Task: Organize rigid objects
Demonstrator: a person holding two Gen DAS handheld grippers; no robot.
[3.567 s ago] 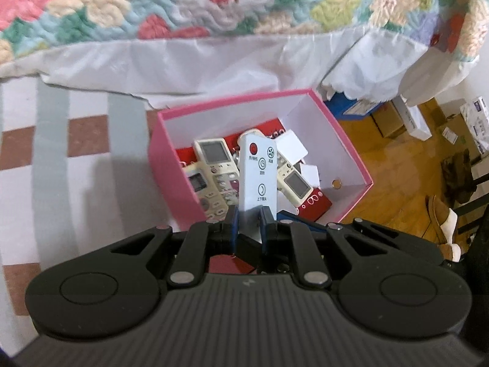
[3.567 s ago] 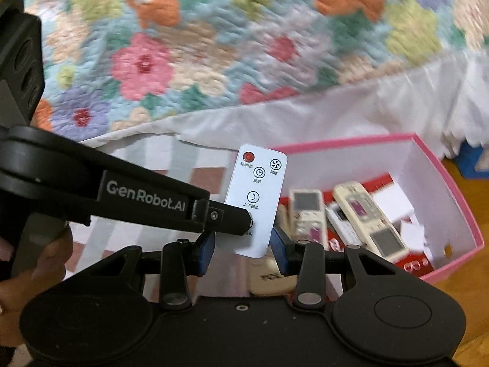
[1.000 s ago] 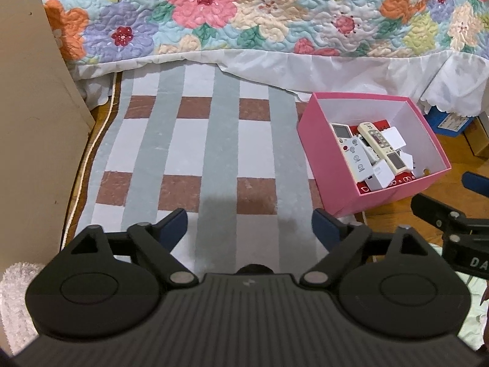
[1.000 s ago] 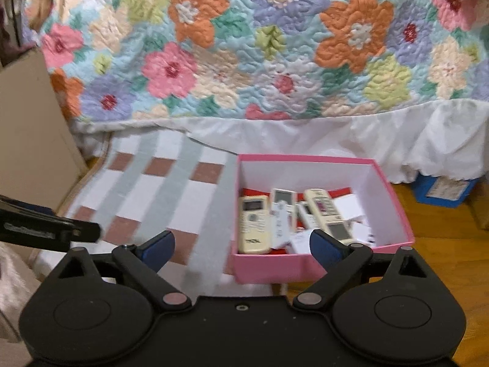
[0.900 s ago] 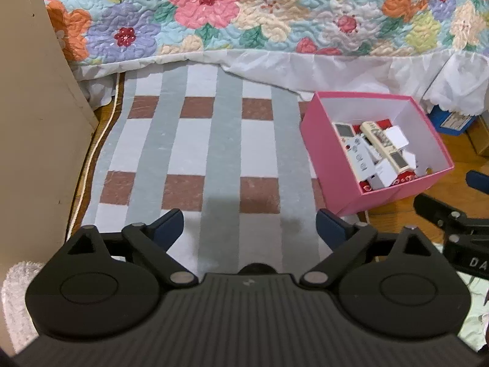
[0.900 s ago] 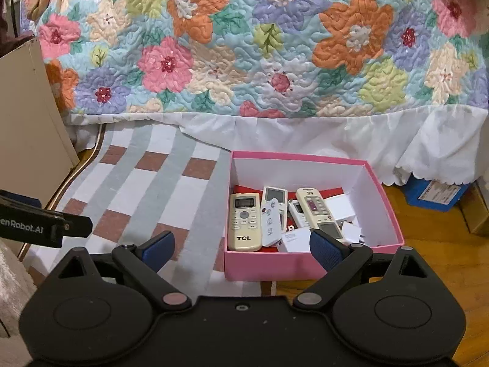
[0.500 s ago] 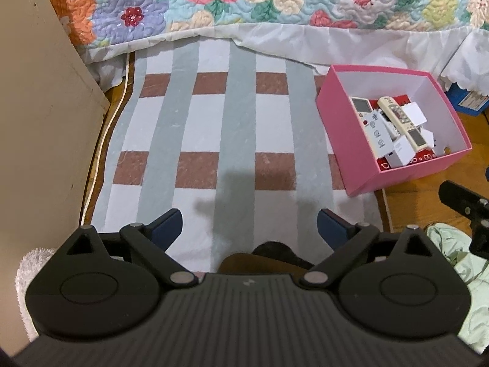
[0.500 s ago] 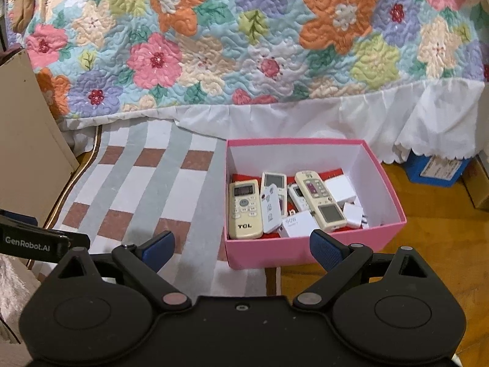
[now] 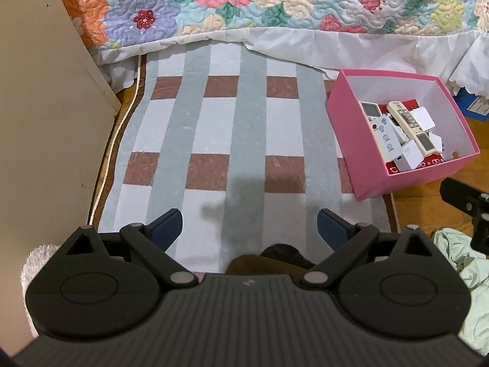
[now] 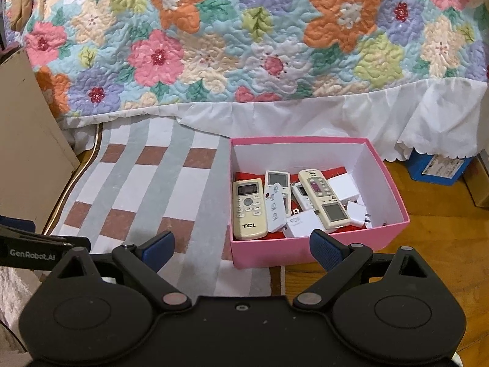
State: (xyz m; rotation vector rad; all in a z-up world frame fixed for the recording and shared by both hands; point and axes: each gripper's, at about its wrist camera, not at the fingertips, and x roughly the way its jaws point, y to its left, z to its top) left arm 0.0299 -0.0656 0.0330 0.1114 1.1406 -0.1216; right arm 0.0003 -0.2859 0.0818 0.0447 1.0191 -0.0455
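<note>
Right wrist view: a pink box [image 10: 318,246] sits on the floor at the edge of a checked rug [image 10: 146,189], below a bed with a floral quilt [image 10: 244,36]. Inside lie several remote controls, among them a cream TCL remote [image 10: 249,208], a small white fan remote [image 10: 275,207] and a long beige remote [image 10: 324,198], mixed with white chargers [image 10: 343,188]. The right tool [image 10: 241,246] and left tool [image 9: 249,223] are both spread wide and empty. No loose items show on the rug, so the sorting looks finished or nearly so.
</note>
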